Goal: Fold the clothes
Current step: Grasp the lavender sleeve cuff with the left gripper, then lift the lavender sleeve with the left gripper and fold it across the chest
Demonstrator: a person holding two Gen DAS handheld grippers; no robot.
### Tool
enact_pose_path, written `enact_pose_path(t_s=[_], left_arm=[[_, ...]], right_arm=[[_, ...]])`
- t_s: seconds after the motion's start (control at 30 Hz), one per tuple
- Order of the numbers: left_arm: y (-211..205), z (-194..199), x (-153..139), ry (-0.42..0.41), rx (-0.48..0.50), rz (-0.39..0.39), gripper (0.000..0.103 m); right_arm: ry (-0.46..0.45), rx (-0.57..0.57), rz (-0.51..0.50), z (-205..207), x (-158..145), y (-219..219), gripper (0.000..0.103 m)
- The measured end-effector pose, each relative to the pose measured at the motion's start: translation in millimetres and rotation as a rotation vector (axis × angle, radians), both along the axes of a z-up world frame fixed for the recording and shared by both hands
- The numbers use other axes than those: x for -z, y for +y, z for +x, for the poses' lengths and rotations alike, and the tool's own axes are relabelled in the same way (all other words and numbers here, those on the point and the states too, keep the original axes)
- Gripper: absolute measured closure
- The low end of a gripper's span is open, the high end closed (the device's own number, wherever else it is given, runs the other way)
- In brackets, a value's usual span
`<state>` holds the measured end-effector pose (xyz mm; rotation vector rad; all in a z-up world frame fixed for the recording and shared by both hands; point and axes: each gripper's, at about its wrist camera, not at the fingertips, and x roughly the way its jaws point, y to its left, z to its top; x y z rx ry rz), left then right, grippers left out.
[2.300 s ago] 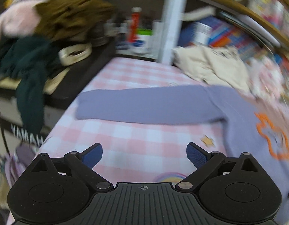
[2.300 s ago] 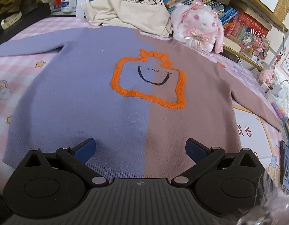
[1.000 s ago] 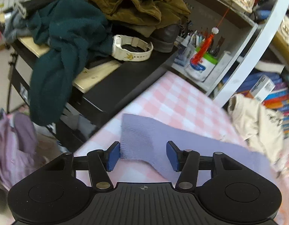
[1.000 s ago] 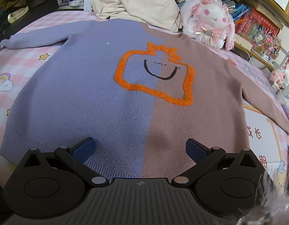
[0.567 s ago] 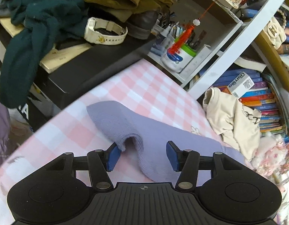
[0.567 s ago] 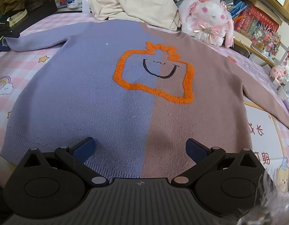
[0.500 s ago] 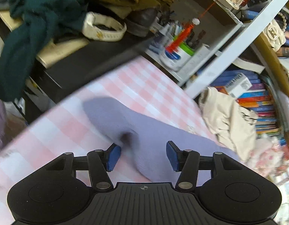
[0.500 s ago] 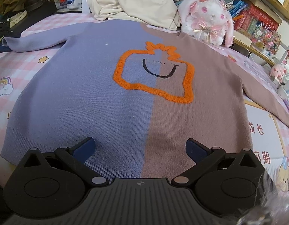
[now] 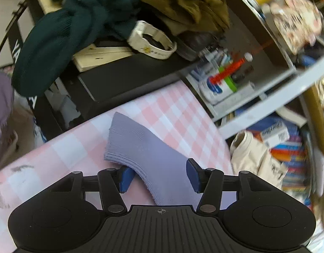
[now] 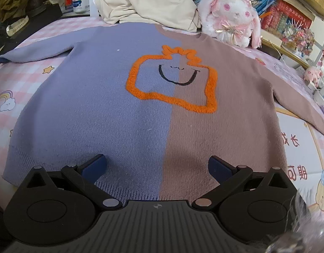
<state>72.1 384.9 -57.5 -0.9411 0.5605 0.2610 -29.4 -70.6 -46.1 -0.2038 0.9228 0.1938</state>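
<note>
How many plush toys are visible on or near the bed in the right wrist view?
2. A large white-and-pink plush rabbit sits beside the sweater's collar, in front of the books. A small pink plush lies at the far right edge. Others may be hidden among the clutter.

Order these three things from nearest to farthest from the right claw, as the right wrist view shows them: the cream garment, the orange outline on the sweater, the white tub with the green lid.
From the right claw:
1. Orange outline, straight ahead in the middle of the sweater.
2. Cream garment, ahead beyond the sweater's neckline.
3. White tub with the green lid, far left on the shelf.
</note>
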Motion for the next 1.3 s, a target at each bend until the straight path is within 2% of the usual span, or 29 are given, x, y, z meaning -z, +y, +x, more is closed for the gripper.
enact_pose_path(t_s=[0.17, 0.4, 0.47, 0.53, 0.57, 0.63, 0.77, 0.87, 1.0, 1.13, 1.3], left_arm=[[1, -6, 6, -0.018, -0.061, -0.043, 0.065], [-1, -6, 6, -0.002, -0.074, -0.017, 0.074], [0, -6, 6, 0.009, -0.075, -0.014, 0.080], [2, -6, 8, 0.027, -0.077, -0.011, 0.096], [2, -6, 7, 0.030, -0.072, -0.004, 0.100], [-1, -7, 4, 0.022, -0.051, 0.023, 0.100], [-26, -4, -23, -0.052, 0.078, 0.154, 0.100], [-52, 4, -48, -0.118, 0.175, 0.221, 0.100], [-93, 16, -80, -0.215, 0.279, 0.244, 0.100], [-143, 31, -109, -0.292, 0.389, 0.246, 0.100], [-210, 52, -128, -0.326, 0.457, 0.208, 0.100]], right_arm=[[-0.008, -0.010, -0.015, 0, -1, 2, 0.000], [-0.031, -0.027, -0.045, -5, -2, 3, 0.000], [-0.039, -0.030, -0.054, -7, -3, 3, 0.000], [-0.047, -0.034, -0.062, -9, -4, 3, 0.000], [-0.051, -0.035, -0.067, -10, -4, 3, 0.000], [-0.064, -0.022, -0.071, -11, -7, 0, 0.000], [-0.099, 0.065, -0.040, -12, -17, -19, 0.000], [-0.106, 0.140, -0.006, -10, -23, -35, 0.000], [-0.095, 0.189, 0.025, -5, -24, -52, 0.000], [-0.102, 0.177, 0.037, -3, -26, -67, 0.000], [-0.104, 0.154, 0.053, 2, -29, -97, 0.000]])
